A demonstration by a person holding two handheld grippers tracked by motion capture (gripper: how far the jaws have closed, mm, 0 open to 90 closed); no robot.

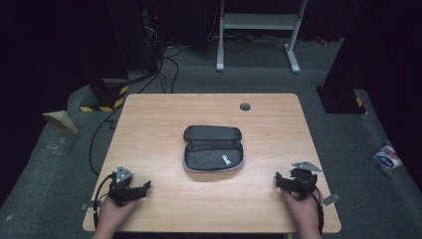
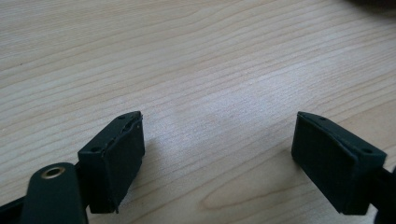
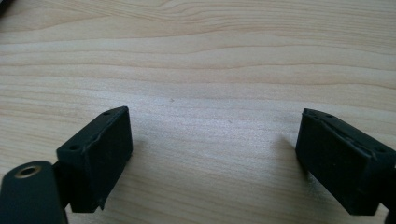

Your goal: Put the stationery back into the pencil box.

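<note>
The fingers of the left gripper (image 2: 217, 154) are spread wide with nothing but bare wood between them, and the same is seen at the right gripper (image 3: 212, 156), whose pads are likewise released and empty. Both are held low over the near edge of the table (image 1: 149, 114), one at each front corner, each gripped by a hand (image 1: 113, 215) coming in from below; this looks like a ready posture, kept clear of the work so that either side can be approached. The pencil case (image 1: 213, 148) is laid flat in the middle of the table, well apart from both grippers, unzipped and folded open, with a small white item (image 1: 225, 160) lying inside its lower half. Its central placement is judged to suit a two-handed reach.
</note>
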